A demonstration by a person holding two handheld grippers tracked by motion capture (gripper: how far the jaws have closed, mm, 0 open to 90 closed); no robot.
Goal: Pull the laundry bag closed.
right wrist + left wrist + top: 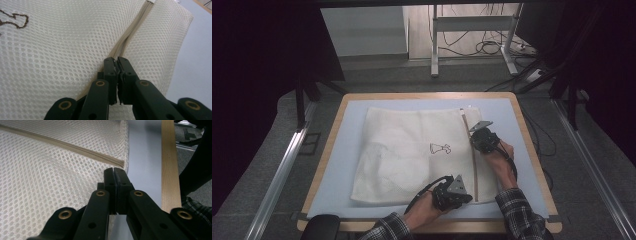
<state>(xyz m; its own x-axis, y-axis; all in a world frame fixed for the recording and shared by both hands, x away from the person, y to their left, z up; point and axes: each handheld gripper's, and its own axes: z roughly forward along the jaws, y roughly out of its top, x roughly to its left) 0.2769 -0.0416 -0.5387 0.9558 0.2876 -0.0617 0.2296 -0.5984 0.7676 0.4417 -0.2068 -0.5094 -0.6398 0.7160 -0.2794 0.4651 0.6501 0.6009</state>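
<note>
Both claws pinched on mesh bag's zipper line

Left claw (467,196) at 6 o'clock grips the zipper (474,167) end; right claw (474,141) at 3 o'clock grips mid-zipper on the mesh bag (412,155).

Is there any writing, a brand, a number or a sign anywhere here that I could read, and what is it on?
No readable words, brands or numbers.
On the mesh bag: a small dark embroidered outline figure, a drawing, not letters.
At the far end of the bag's zipper: a small white tag, too small to tell whether it carries print.
The left hand-held gripper and right hand-held gripper carry no markings that can be read.
</note>
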